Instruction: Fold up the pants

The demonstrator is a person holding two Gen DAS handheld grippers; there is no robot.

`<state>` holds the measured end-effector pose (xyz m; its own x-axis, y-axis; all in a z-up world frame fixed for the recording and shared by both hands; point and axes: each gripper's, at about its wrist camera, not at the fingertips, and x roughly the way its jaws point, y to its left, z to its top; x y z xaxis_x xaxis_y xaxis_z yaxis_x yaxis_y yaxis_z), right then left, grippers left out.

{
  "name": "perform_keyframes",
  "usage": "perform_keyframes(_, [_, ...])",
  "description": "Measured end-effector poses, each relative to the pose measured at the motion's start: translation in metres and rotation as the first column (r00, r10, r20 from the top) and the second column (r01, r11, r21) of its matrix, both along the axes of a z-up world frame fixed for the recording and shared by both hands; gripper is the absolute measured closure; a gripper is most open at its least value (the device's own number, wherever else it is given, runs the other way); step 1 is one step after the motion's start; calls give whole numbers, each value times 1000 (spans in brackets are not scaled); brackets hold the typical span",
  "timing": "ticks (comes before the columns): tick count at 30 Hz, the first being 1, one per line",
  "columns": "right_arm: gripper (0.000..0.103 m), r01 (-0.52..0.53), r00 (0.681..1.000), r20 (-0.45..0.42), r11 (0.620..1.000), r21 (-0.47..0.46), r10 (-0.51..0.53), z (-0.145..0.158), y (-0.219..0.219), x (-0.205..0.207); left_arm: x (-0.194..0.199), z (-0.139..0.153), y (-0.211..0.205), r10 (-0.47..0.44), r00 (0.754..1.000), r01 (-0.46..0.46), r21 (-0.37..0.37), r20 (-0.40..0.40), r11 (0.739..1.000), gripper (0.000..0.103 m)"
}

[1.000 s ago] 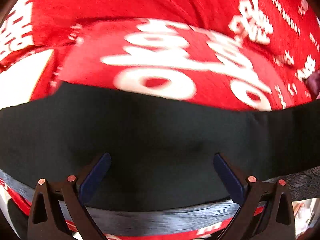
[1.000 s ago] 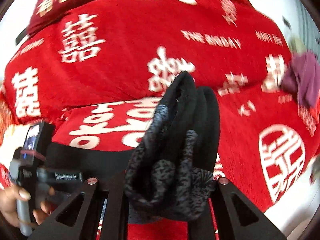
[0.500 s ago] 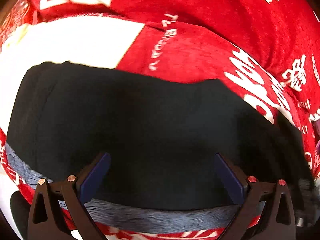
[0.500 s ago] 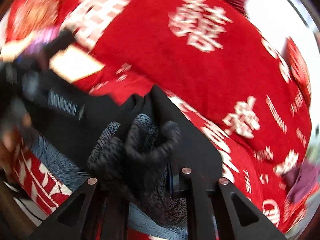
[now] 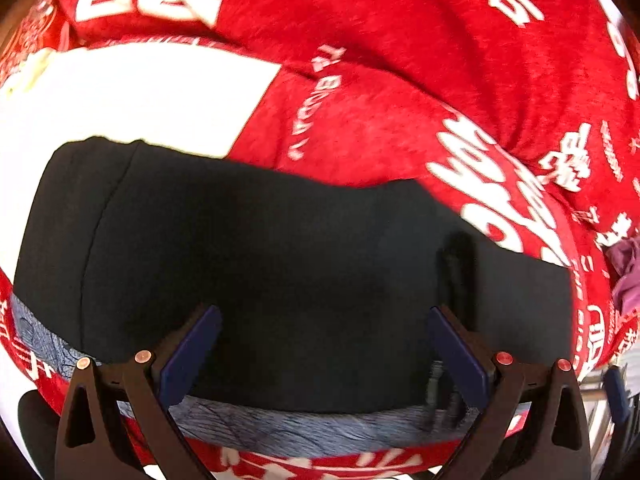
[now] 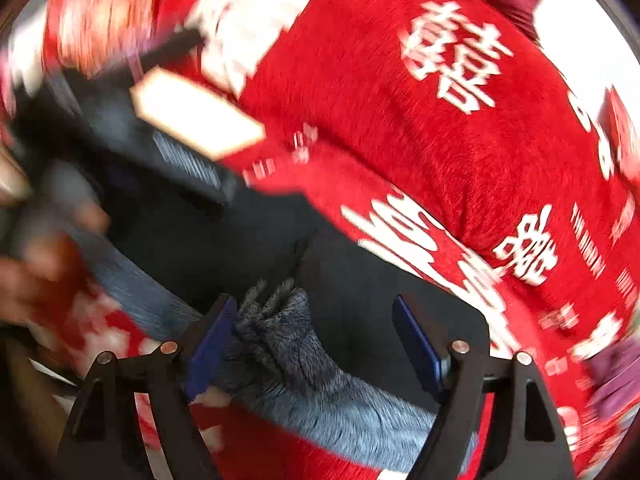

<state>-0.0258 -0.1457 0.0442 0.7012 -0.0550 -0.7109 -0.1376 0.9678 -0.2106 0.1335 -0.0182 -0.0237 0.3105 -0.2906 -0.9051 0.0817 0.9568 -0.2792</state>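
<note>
Black pants (image 5: 300,272) lie folded on a red blanket (image 5: 400,40) with white characters, their grey fleece lining (image 5: 300,428) showing along the near edge. My left gripper (image 5: 324,354) hovers open just above the cloth with nothing pinched. In the blurred right wrist view, the jaws of my right gripper (image 6: 316,340) are opening. A bunched grey-lined end of the pants (image 6: 280,328) sits loose between them, close to the left finger, on top of the black fabric (image 6: 360,280).
A purple cloth (image 5: 624,272) lies on the blanket at the right. A white panel (image 5: 132,96) of the blanket sits beyond the pants' left end. A person's hand (image 6: 36,264) shows blurred at the left. The bed's near edge runs just below the pants.
The right gripper carried the bunched pants end leftwards over the rest of the pants, then opened and let it go. The left gripper slid along the pants towards their left end, staying open.
</note>
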Motion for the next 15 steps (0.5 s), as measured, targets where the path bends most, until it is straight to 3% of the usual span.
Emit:
perform_keyframes(2, [1, 74, 996, 34, 991, 111, -78, 13, -33, -14, -6, 11, -16, -39, 999, 39, -20, 12, 999, 0])
perform_keyframes(5, [0, 184, 982, -25, 931, 315, -186, 2, -100, -26, -22, 27, -53, -137, 989, 139, -34, 47, 990, 0])
perform_keyframes(8, [0, 249, 968, -136, 783, 570, -209, -27, -157, -30, -41, 36, -96, -254, 964, 260, -80, 74, 962, 0])
perform_keyframes(11, [0, 320, 947, -235, 657, 683, -217, -64, -190, -32, -53, 25, -131, -328, 943, 332, -110, 55, 937, 0])
perform_keyframes(13, [1, 344, 939, -262, 656, 672, -224, -81, -194, -34, -55, 3, -141, -335, 942, 333, -82, -5, 939, 0])
perform_keyframes(15, [1, 313, 949, -234, 719, 620, -211, -81, -184, -39, -57, -15, -147, -329, 944, 329, -4, -12, 944, 0])
